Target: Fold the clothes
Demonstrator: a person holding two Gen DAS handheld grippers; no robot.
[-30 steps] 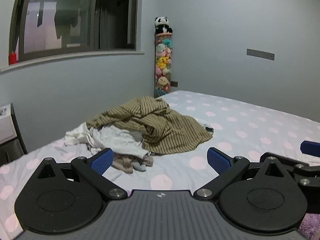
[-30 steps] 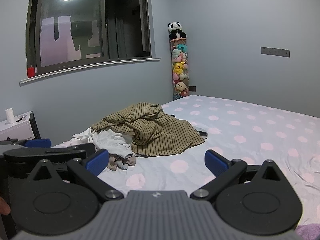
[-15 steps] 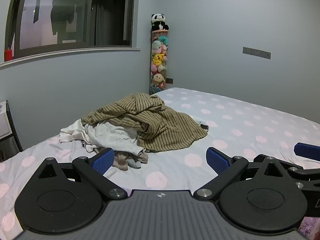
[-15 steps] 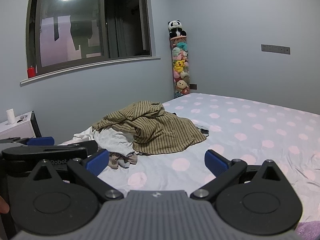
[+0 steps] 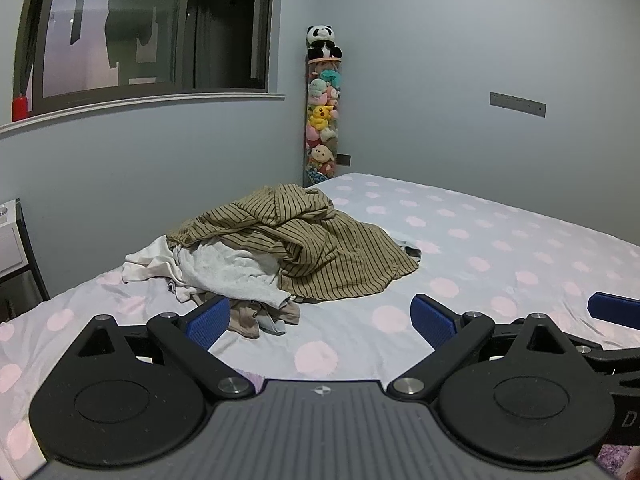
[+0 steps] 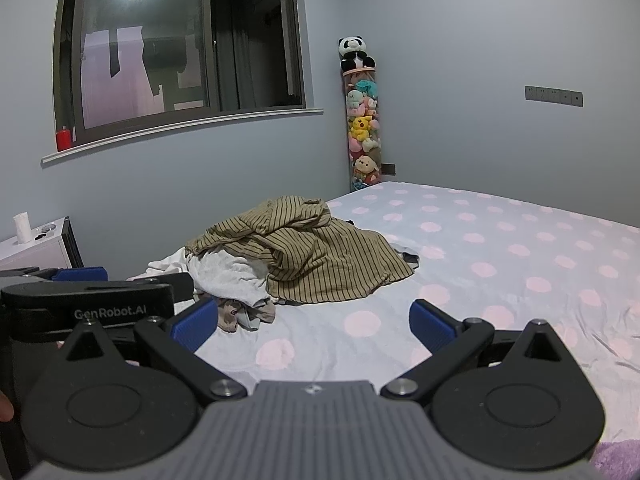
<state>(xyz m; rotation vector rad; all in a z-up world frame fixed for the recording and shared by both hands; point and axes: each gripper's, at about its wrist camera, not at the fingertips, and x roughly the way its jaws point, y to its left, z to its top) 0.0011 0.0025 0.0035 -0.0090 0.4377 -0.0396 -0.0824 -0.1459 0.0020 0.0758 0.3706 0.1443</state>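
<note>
The left gripper (image 5: 320,316) hung over the near edge of the bed (image 5: 500,248) with its 2 blue pads (image 5: 208,320) spread wide and nothing between them. The right gripper (image 6: 314,318) was held the same way, fingers apart and empty, alongside the left. Neither touched the clothes (image 5: 288,252), which lay in a loose pile ahead on the dotted sheet, nearer the window wall. A striped brown shirt (image 6: 316,256) sat on top, draped over a white garment (image 6: 232,276), with a small tan piece (image 5: 256,316) at the front of the heap, nearest the left gripper's left pad.
</note>
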